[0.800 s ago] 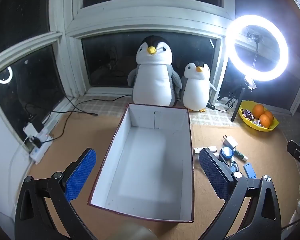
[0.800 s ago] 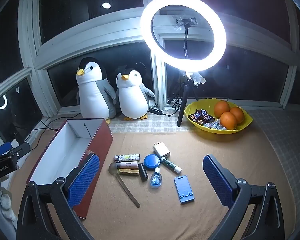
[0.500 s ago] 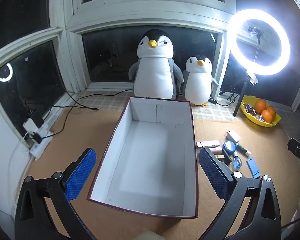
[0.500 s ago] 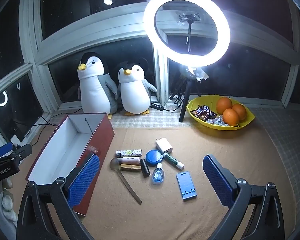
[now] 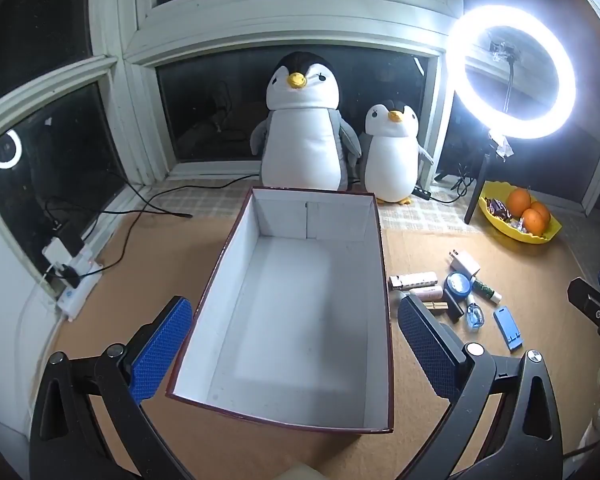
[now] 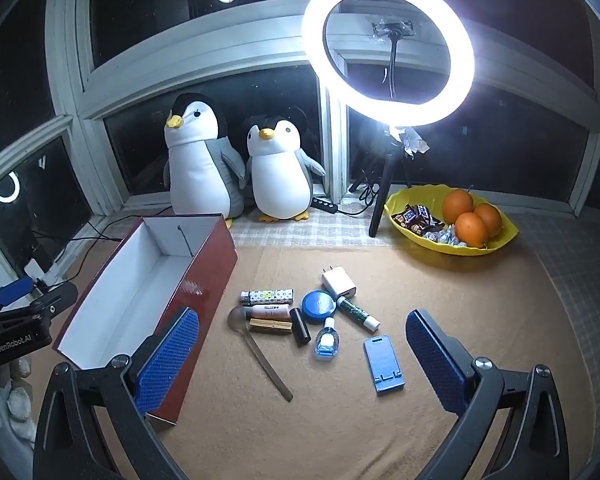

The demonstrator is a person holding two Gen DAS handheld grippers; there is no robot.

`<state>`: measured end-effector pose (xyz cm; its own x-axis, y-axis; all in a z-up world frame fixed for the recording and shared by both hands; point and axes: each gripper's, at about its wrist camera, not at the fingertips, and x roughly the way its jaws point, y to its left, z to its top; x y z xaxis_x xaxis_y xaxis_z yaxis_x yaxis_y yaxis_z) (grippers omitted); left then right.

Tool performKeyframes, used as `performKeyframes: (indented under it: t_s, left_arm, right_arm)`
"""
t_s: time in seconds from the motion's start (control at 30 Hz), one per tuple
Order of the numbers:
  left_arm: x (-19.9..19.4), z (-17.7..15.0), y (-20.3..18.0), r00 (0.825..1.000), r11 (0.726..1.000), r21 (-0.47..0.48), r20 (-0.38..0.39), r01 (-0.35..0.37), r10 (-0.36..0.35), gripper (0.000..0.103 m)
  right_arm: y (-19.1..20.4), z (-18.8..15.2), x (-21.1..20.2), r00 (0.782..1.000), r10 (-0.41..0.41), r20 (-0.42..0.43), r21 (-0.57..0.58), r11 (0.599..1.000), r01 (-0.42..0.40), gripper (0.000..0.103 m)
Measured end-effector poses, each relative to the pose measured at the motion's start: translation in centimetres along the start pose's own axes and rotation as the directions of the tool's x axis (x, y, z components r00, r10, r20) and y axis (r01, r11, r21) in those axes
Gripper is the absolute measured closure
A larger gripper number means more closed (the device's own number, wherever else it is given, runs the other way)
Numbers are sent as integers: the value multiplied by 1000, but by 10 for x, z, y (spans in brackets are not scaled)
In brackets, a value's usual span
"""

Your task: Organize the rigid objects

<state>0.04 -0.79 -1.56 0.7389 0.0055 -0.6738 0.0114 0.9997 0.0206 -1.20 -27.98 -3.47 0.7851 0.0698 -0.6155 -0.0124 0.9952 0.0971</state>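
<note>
Both my grippers, left (image 5: 296,344) and right (image 6: 302,354), gape empty: box (image 5: 300,308) under left fingers, small stiff light items ahead of right fingers, bottle (image 6: 327,339) slippery, pinch sides.

The box (image 6: 148,296) sits left of the small items (image 6: 312,320), with penguins (image 6: 236,172) behind both.
</note>
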Motion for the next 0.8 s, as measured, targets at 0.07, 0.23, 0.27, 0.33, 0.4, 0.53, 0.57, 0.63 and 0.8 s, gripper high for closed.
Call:
performKeyframes:
  t_s: [0.07,0.23,0.27,0.33,0.4,0.53,0.57,0.63,0.8]
  left_arm:
    - [0,-1,0,1000,1000,0,1,-1,1,1]
    - [0,-1,1,1000,1000,-1,-1,0,0,1]
    - [0,-1,1,1000,1000,0,0,-1,1,1]
    - [1,-1,1,1000,1000,-1,0,-2,2,1]
    - [1,-1,1,1000,1000,0,0,-2,2,1]
    - [1,-1,2,1000,1000,-3,0,-4,4,1]
    - [1,-1,2,1000,1000,-2,1,-4,4,1]
    - [1,-1,3,1000,1000,-3,1,-2,2,1]
    - [1,-1,2,1000,1000,-2,1,-1,1,1]
  right_arm:
    - [-2,0,1,1000,3,-1,5,1000,-3,1]
    - [-1,0,1,1000,4,-3,0,1000,-4,1]
    - [-1,0,1,1000,2,-3,-1,1000,-2,1]
    - [-2,0,1,1000,-1,-2,0,1000,1,1]
    - [-2,1,1,1000,-1,-1,4,1000,1,1]
    - [-2,2,1,1000,-3,2,5,1000,3,1]
    - [-3,3,0,1000,-1,1,5,1000,1,1]
    - [-3,3,0,1000,-1,1,4,1000,1,1]
    - [-4,3,0,1000,1,0,6,1000,-1,1]
